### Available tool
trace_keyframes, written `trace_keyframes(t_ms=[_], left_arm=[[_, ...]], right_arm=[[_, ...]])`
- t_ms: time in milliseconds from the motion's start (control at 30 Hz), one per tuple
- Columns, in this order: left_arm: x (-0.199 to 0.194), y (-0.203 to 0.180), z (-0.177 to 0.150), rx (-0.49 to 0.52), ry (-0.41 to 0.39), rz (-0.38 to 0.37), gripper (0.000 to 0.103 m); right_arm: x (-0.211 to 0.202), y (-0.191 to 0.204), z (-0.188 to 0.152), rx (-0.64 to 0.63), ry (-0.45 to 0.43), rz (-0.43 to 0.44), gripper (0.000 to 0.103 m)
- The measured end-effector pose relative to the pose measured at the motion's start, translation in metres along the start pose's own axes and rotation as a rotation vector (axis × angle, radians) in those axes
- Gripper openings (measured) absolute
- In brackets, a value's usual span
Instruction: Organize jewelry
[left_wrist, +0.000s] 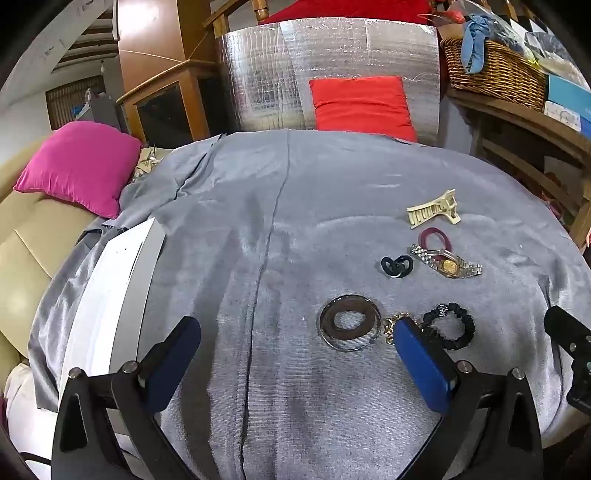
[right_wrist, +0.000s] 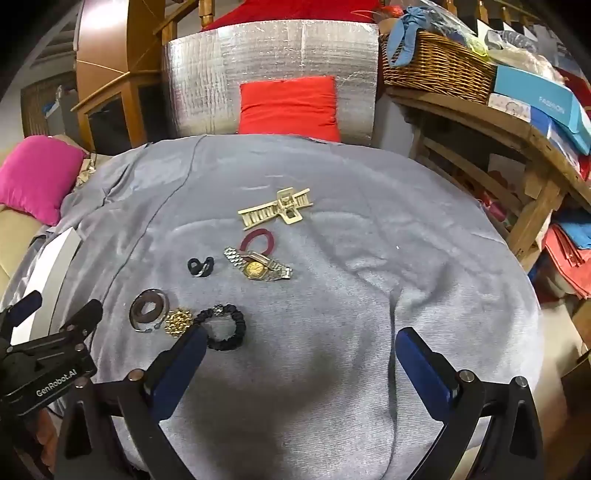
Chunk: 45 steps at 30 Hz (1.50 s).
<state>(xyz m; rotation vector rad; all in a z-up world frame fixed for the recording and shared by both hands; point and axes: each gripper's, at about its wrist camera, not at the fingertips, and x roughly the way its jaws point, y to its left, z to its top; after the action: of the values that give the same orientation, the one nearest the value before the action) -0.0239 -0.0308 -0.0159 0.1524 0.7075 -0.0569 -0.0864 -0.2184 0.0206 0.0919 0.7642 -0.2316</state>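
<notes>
Grey cloth (left_wrist: 207, 229) covers the bench; right of centre lie a hair clip (left_wrist: 434, 211), watch (left_wrist: 448, 263), bangle (left_wrist: 350, 327), what looks like a gold chain (right_wrist: 178, 322) and a black scrunchie (left_wrist: 451, 326). Left gripper (left_wrist: 295, 332) and right gripper (right_wrist: 301, 345) hover with fingers spread, empty.

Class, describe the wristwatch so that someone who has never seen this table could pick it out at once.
Start from the grey cloth covering the table, then find the cream hair claw clip near its middle. Just in front of the clip, lying across a maroon hair tie, is the wristwatch: the only piece with a silver link band and a round gold dial.
</notes>
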Motion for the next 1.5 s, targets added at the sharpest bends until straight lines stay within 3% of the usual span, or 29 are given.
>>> trace_keyframes(t_ms=[733, 933, 1167, 1500], left_arm=[[-0.003, -0.002, 0.0, 0.021, -0.013, 0.013, 0.103], [-0.002, -0.003, 0.0, 0.024, -0.006, 0.015, 0.103], [0.003, 0.0, 0.002, 0.026, 0.006, 0.028, 0.103], [0.019, 0.022, 0.005, 0.017, 0.067, 0.063, 0.103]], right_arm=[[-0.003, -0.002, 0.001, -0.01, -0.032, -0.041, 0.103], [-0.002, -0.001, 0.001, -0.011, -0.006, -0.043, 0.103], [0.0, -0.004, 0.0, 0.02, -0.007, -0.009, 0.103], [0.008, -0.025, 0.002, 0.125, 0.026, 0.105, 0.103]])
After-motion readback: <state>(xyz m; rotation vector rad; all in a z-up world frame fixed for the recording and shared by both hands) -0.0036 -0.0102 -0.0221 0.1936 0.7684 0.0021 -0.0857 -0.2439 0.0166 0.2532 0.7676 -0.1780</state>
